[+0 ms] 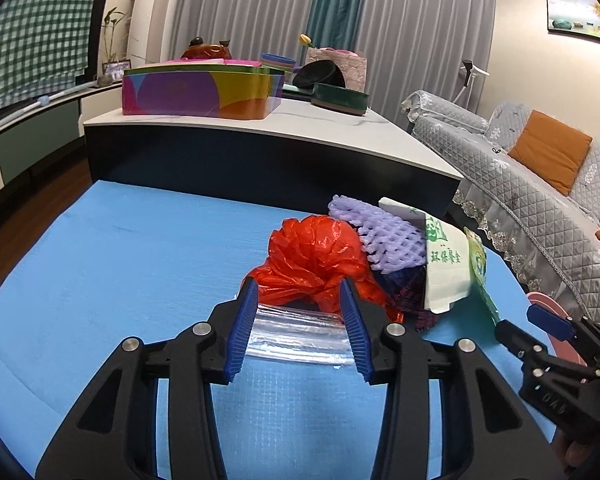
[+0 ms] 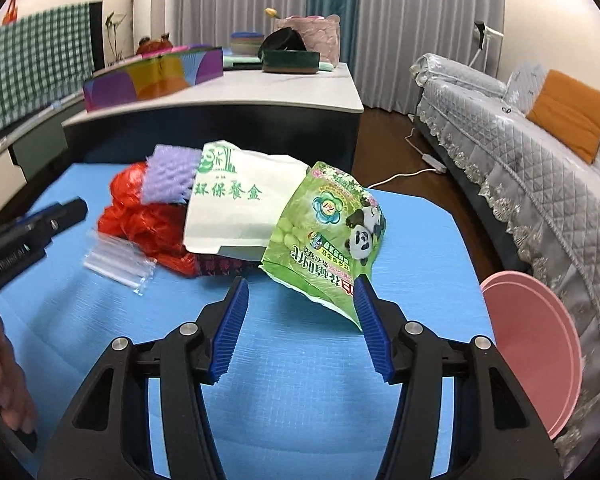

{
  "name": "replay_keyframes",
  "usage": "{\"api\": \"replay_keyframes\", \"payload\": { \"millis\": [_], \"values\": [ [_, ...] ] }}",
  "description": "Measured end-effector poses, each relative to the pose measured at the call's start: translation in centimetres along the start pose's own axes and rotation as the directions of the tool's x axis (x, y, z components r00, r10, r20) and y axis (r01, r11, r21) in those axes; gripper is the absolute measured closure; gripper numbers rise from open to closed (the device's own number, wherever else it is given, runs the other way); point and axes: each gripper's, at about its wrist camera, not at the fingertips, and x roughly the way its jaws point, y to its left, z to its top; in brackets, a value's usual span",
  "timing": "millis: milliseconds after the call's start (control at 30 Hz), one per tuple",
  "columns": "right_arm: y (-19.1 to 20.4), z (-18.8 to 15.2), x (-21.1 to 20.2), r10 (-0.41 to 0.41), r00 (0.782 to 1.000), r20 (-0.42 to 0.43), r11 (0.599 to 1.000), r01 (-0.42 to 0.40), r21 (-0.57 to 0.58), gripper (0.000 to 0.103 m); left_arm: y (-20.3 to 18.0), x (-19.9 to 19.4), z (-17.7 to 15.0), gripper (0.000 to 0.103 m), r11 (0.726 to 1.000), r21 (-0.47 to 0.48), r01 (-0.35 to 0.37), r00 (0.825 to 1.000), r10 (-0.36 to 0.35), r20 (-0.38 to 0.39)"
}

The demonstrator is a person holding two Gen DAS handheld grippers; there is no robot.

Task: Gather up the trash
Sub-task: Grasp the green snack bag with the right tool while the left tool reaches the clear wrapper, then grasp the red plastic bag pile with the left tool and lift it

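Observation:
A heap of trash lies on the blue mat (image 1: 120, 260): a crumpled red plastic bag (image 1: 316, 252), a purple foam net (image 1: 384, 232), a white paper meal box (image 1: 448, 264) and a green panda wrapper (image 2: 324, 232). A flat clear zip bag (image 1: 300, 336) lies in front of the red bag. My left gripper (image 1: 300, 286) hovers over the clear bag, which shows between its jaws; in the right wrist view the bag (image 2: 116, 264) lies flat, apart from that gripper (image 2: 70, 210). My right gripper (image 2: 300, 282) is open, its right pad at the wrapper's lower edge.
A pink basin (image 2: 540, 340) stands off the mat's right edge, against a grey quilted sofa (image 2: 540, 160). Behind the mat is a dark low table (image 1: 260, 128) with a colourful box (image 1: 200, 92). A hand (image 2: 4, 380) shows at lower left. The near mat is bare.

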Motion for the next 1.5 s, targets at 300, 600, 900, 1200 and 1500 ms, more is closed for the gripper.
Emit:
{"api": "replay_keyframes", "payload": {
  "millis": [300,600,900,1200,1500],
  "values": [
    [0.2,0.6,1.9,-0.037,0.999,-0.012,0.999,0.037,0.016,0.048,-0.3,2.4,0.7,0.054,1.0,-0.007,0.025,0.999,-0.025,-0.044],
    [-0.3,0.7,3.2,-0.045,0.999,-0.018,0.999,0.046,0.026,0.056,-1.8,5.7,0.9,0.033,1.0,-0.018,0.022,0.992,-0.024,-0.127],
    [-1.6,1.2,2.9,-0.01,1.0,-0.011,0.998,0.011,0.063,0.086,-2.3,6.5,1.1,0.067,1.0,-0.017,-0.004,0.991,0.001,-0.132],
    [-2.3,1.9,0.0,-0.004,0.999,0.041,0.996,0.0,0.088,0.1,-1.8,4.6,1.5,0.101,1.0,0.019,0.001,0.995,0.001,-0.095],
    [-2.5,2.1,-3.2,-0.002,0.997,0.079,0.997,-0.004,0.076,0.1,-1.1,2.7,1.7,0.103,0.999,0.022,0.025,0.996,-0.023,-0.087]
  ]
}}
